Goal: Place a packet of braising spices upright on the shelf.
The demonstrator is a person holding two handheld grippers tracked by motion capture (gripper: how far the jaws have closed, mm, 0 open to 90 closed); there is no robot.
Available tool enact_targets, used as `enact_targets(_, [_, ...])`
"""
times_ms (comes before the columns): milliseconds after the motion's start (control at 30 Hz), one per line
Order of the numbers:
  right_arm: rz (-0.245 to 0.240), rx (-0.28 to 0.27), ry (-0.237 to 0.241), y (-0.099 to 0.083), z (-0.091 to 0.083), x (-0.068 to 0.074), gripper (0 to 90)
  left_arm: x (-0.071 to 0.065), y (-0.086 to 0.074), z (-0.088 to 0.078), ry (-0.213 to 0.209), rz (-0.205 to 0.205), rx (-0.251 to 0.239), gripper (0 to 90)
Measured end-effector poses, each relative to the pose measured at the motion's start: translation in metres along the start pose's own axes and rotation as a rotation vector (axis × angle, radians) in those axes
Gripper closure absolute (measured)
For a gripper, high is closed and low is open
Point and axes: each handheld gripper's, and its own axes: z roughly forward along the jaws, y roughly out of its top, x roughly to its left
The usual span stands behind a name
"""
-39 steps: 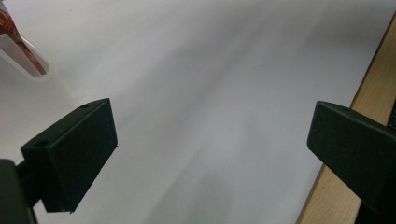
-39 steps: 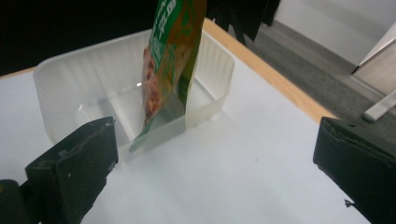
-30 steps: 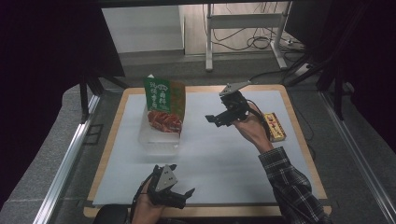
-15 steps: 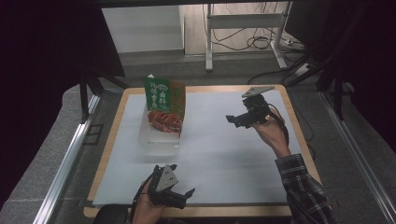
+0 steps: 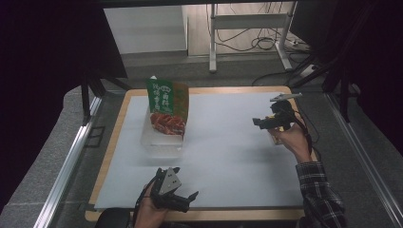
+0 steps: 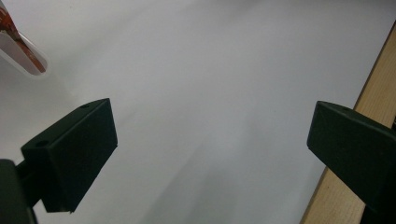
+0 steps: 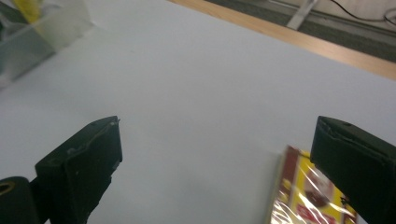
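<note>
The right gripper (image 7: 215, 154) is hanging open just over a yellow-red snack pack (image 7: 310, 196), half cut off by its jaw. From above, the hand's hiding that pack. The left gripper (image 5: 183, 199) is sitting open, well away.

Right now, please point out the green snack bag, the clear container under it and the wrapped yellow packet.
green snack bag (image 5: 164, 95), high view, its upper green front.
clear container (image 5: 161, 142), high view, its front wall.
wrapped yellow packet (image 7: 310, 198), right gripper view, its shiny top face.
</note>
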Motion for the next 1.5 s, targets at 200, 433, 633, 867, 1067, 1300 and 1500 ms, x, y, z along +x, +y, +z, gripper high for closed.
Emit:
enact_targets(200, [0.058, 0.029, -0.081, -0.021, 0.007, -0.022, 4.0, 0.0, 0.0, -0.001, 0.006, 0.001, -0.005, 1.2])
enact_targets(433, [0.08, 0.071, -0.163, -0.039, 0.017, -0.038, 7.5, 0.0, 0.0, -0.001, 0.006, 0.001, -0.003, 1.2])
enact_targets(633, [0.098, 0.099, -0.189, -0.05, 0.026, -0.045, 11.5, 0.0, 0.0, 0.0, 0.006, 0.002, 0.0, 1.2])
enact_targets(867, [0.107, 0.144, -0.201, -0.058, 0.038, -0.048, 13.3, 0.0, 0.0, 0.0, 0.006, 0.004, 0.002, 1.2])
enact_targets(1067, [0.11, 0.16, -0.212, -0.061, 0.04, -0.05, 18.8, 0.0, 0.0, 0.0, 0.007, 0.005, 0.003, 1.3])
enact_targets(1300, [0.127, 0.182, -0.185, -0.061, 0.04, -0.05, 29.4, 0.0, 0.0, 0.0, 0.006, 0.013, 0.008, 1.3])
enact_targets(1500, [0.121, 0.191, -0.186, -0.059, 0.037, -0.048, 31.8, -0.001, 0.0, 0.0, 0.008, 0.008, 0.003, 1.3])
